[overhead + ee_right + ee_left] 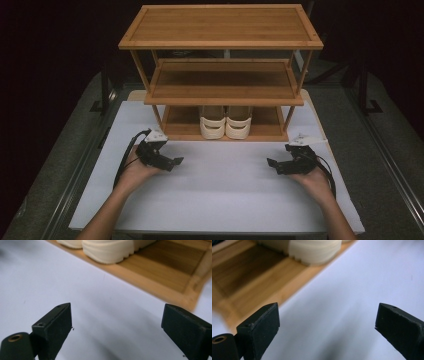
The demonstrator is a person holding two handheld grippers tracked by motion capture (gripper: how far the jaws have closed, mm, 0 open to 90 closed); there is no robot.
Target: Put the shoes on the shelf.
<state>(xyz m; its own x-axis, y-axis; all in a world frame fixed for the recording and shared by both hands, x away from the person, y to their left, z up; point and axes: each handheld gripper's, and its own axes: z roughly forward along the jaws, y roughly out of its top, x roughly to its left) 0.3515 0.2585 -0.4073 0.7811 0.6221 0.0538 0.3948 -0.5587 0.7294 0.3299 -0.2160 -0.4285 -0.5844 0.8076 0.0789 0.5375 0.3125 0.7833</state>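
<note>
**Two grippers released, two cream shoes on the bottom shelf**

No readable writing or brand anywhere. Counted: one three-tier bamboo rack [220, 95], two cream shoes [225, 123] side by side on its bottom shelf, ahead of and between both grippers. Left gripper [176, 162] and right gripper [270, 163] both released, jaws wide apart, holding nothing, low over the white worktop [220, 200], well apart.

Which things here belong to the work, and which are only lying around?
For the work:
- shoes, on the bottom shelf
- rack
- left claw, open
- right claw, open

Lying around:
- white table
- dark stands behind
</note>
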